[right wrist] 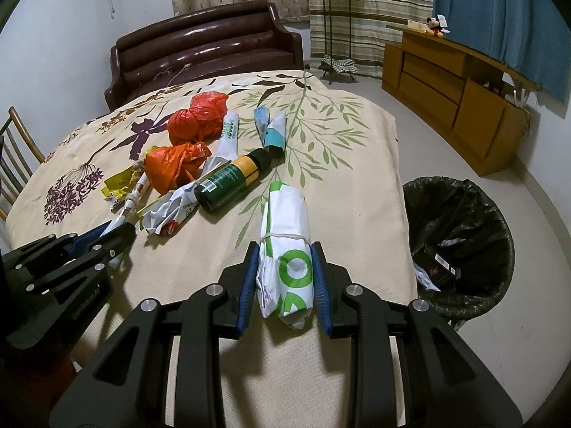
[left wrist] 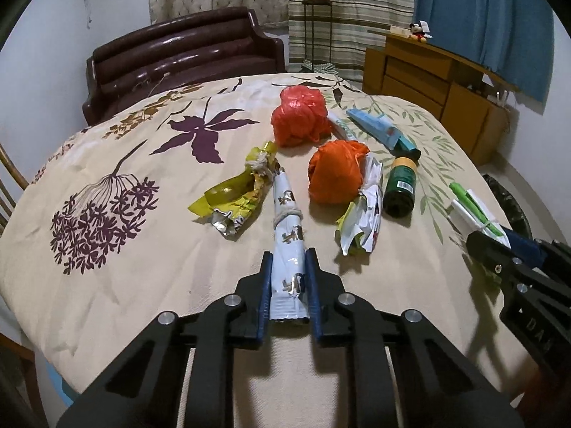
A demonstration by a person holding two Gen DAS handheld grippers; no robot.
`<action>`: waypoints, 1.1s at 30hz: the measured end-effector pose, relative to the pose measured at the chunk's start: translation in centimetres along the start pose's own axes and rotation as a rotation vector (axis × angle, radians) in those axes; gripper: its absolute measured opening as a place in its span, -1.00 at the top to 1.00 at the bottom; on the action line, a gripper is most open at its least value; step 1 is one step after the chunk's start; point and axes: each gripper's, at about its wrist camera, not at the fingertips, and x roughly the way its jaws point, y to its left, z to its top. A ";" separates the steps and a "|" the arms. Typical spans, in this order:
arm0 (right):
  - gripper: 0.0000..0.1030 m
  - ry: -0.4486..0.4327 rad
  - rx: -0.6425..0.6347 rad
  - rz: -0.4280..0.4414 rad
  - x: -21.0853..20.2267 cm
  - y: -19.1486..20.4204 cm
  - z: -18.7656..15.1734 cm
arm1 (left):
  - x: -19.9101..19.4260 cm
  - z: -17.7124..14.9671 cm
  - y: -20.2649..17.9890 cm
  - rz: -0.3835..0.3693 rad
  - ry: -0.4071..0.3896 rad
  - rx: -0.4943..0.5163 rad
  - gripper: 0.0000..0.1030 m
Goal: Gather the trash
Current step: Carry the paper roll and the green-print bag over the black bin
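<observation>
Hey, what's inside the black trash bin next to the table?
The trash bin has a black liner and holds a few wrappers: a dark one with a barcode label and a light one by the near rim. Anything deeper is hidden by the folds and the rim.

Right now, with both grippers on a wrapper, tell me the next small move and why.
Probably lift the right gripper and swing it right over the bin. Its fingers already flank the green-and-white wrapper, seemingly gripping it, and the lined bin stands just off that table edge. The left gripper holds its pale wrapper farther away.
</observation>
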 end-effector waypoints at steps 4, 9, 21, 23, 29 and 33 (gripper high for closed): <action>0.45 0.000 -0.002 -0.001 0.0 0.0 0.0 | -0.1 -0.1 0.1 -0.004 -0.005 -0.001 0.66; 0.46 -0.002 -0.004 -0.003 0.0 0.1 0.0 | -0.5 -0.1 0.2 -0.011 -0.013 -0.005 0.67; 0.46 -0.034 0.007 -0.020 -1.2 -0.9 0.6 | -3.3 0.5 -0.3 -0.067 -0.073 -0.003 0.67; 0.46 -0.044 0.013 -0.030 -1.6 -1.4 0.7 | -3.9 0.8 -0.7 -0.080 -0.089 0.004 0.67; 0.46 -0.082 0.054 -0.088 -2.8 -4.4 1.5 | -4.7 2.1 -2.9 -0.135 -0.132 0.035 0.67; 0.46 -0.102 0.097 -0.144 -3.4 -7.3 2.0 | -4.7 3.1 -5.4 -0.178 -0.159 0.069 0.67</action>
